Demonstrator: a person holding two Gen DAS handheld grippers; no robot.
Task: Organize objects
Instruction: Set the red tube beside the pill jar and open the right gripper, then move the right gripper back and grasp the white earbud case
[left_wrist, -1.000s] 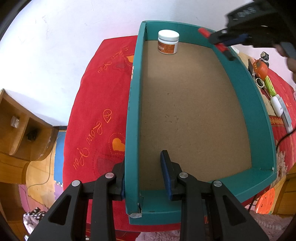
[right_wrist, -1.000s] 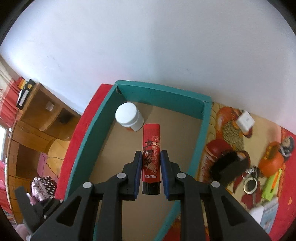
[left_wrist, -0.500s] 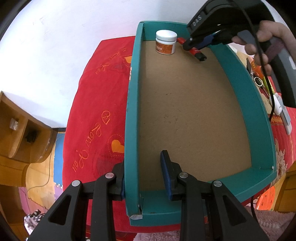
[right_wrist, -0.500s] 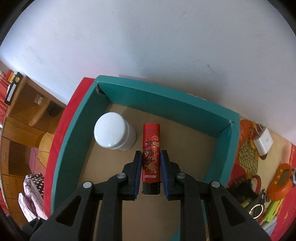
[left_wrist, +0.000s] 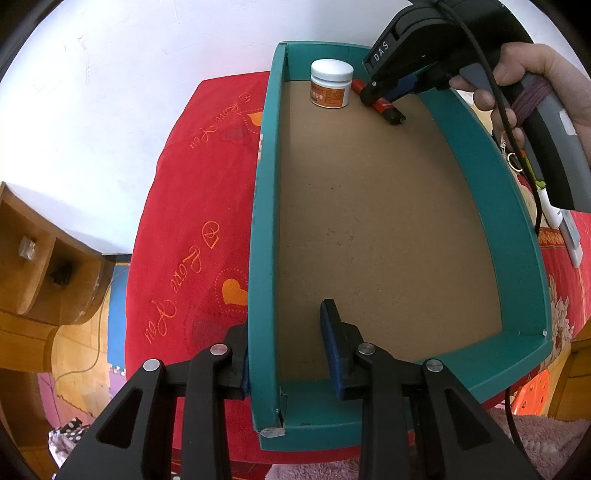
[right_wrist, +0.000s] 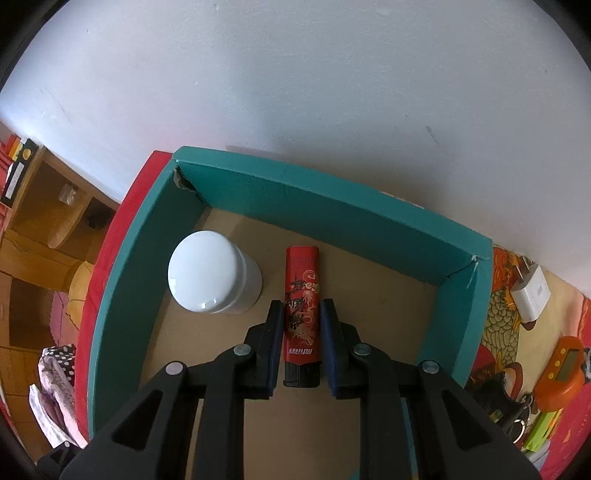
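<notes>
One teal box (left_wrist: 262, 221), one white jar (right_wrist: 212, 273), one red lighter (right_wrist: 301, 295).

A teal tray (left_wrist: 264, 229) with brown floor holds a white-lidded jar (right_wrist: 210, 275) and a red, gold-patterned lighter (right_wrist: 301, 295).

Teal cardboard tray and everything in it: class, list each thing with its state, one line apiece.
Teal cardboard tray: side wall clamped by the left hand-held gripper.
White lidded plastic jar: upright, lid on, in the far corner.
Red printed lighter: gripped by the right hand-held gripper, low beside the jar.
</notes>
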